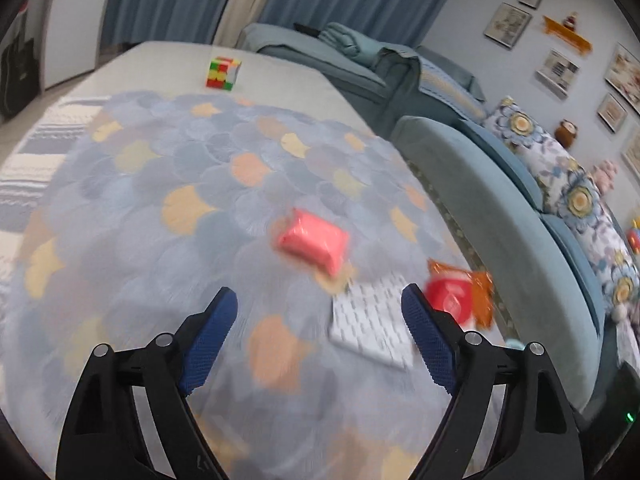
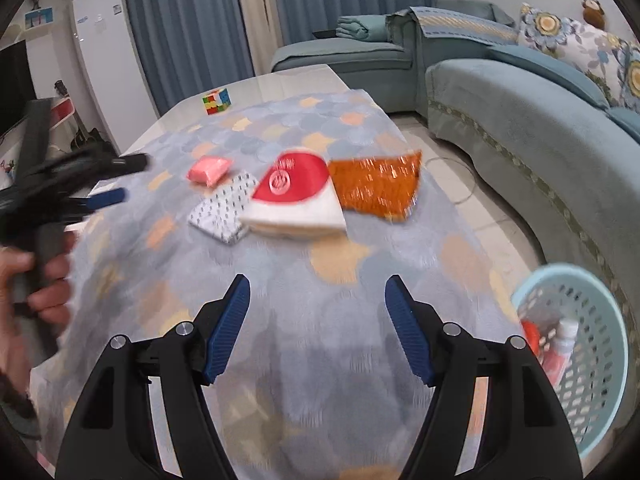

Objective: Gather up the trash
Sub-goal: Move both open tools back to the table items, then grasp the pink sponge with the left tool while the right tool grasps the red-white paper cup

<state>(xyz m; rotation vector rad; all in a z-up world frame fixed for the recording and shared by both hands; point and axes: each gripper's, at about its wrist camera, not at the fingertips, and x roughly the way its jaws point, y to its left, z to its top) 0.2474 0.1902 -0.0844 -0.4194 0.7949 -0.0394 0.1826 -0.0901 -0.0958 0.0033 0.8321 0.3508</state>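
Note:
Four pieces of trash lie together on the patterned tablecloth (image 2: 320, 360): a pink packet (image 2: 209, 170), a white dotted packet (image 2: 224, 214), a red-and-white packet (image 2: 294, 200) and an orange foil wrapper (image 2: 376, 188). My right gripper (image 2: 318, 280) hangs open and empty, short of them. In the left wrist view, my left gripper (image 1: 319, 293) is open just before the pink packet (image 1: 314, 244), with the dotted packet (image 1: 370, 324) near its right finger and nothing gripped. The red-and-white packet (image 1: 450, 300) and orange wrapper (image 1: 482, 300) sit behind that finger.
A light-blue plastic basket (image 2: 600, 360) with some trash in it stands at the right, beside the table. A colour cube (image 2: 216, 101) sits at the table's far end. A teal sofa (image 2: 520, 132) runs along the right. A person's hand (image 2: 48, 280) holds the left gripper (image 2: 128, 179).

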